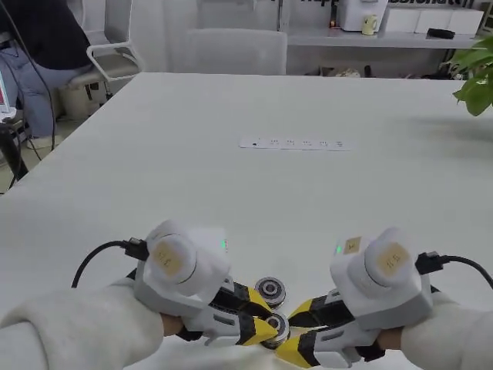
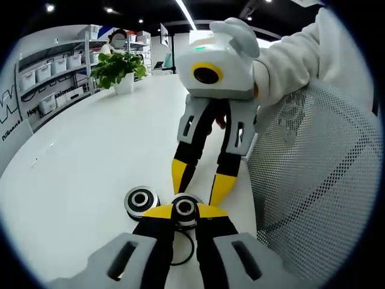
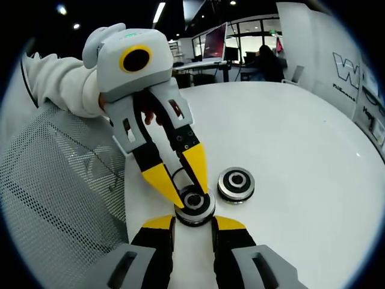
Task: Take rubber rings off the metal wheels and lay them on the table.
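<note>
your left gripper point(image 2: 185, 211) sets its tips against the near wheel point(image 3: 194, 206), with a black ring point(image 3: 178, 173) looped between its jaws; whether it clamps cannot be told. your right gripper point(image 3: 194, 224), jaws apart, faces the same wheel. the second wheel point(image 3: 236, 183) lies just beside, on the table point(image 3: 301, 150).

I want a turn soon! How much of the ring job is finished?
Barely begun. Done: perhaps one thin black rubber ring, loose between the left gripper's jaws; whether it lies on the white table is unclear. In hand: the round metal wheel, at the tips of this and the right gripper. Left: the second metal wheel beside it, untouched, dark band on its rim.
</note>
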A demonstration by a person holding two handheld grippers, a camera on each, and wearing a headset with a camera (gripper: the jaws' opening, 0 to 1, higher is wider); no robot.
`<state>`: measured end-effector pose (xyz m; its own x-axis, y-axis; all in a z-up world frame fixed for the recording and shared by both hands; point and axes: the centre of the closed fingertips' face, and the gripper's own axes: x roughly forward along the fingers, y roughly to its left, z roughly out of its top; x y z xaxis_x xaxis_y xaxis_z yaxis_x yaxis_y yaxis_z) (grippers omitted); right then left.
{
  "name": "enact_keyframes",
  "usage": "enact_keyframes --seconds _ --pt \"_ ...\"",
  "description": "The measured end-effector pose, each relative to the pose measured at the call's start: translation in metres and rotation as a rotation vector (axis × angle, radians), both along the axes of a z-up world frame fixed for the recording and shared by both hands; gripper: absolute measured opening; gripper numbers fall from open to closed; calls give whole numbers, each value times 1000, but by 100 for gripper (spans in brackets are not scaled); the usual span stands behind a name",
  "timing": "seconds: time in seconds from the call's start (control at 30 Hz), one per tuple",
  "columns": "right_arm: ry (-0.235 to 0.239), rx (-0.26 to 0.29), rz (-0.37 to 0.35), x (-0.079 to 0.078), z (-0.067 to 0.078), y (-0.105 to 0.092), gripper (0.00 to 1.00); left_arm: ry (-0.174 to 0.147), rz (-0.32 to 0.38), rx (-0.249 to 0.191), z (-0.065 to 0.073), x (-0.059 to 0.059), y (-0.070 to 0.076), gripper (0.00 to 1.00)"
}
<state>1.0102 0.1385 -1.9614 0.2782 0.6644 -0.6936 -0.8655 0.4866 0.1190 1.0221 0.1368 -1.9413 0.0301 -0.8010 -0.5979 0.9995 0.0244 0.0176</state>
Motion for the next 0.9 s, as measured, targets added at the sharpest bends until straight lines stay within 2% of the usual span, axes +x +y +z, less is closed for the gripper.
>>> enact_keyframes --seconds 0.2,0.33,0.43,0.57,0.63,0.67,0.77,0.9 --pt "0 -10 -3 1 1 -4 14 0 0 -8 0 1 0 7" --pt "7 -22 4 -1 0 -7 4 2 1 -11 1 1 0 7" --pt "12 -25 -1 0 0 -7 5 2 1 -12 1 1 0 7" --pt "3 -14 -1 1 -1 -4 15 3 2 -14 1 0 0 7" --pt "-5 -25 -1 2 -3 -3 20 4 4 -15 1 0 -1 7" --pt "-20 -22 21 2 -2 -1 19 3 4 -16 1 0 -1 7" --pt "-19 -34 26 1 -2 -2 17 4 5 -17 1 1 -1 7" --pt "-31 -51 37 1 -1 -6 8 6 6 -20 1 1 0 7"
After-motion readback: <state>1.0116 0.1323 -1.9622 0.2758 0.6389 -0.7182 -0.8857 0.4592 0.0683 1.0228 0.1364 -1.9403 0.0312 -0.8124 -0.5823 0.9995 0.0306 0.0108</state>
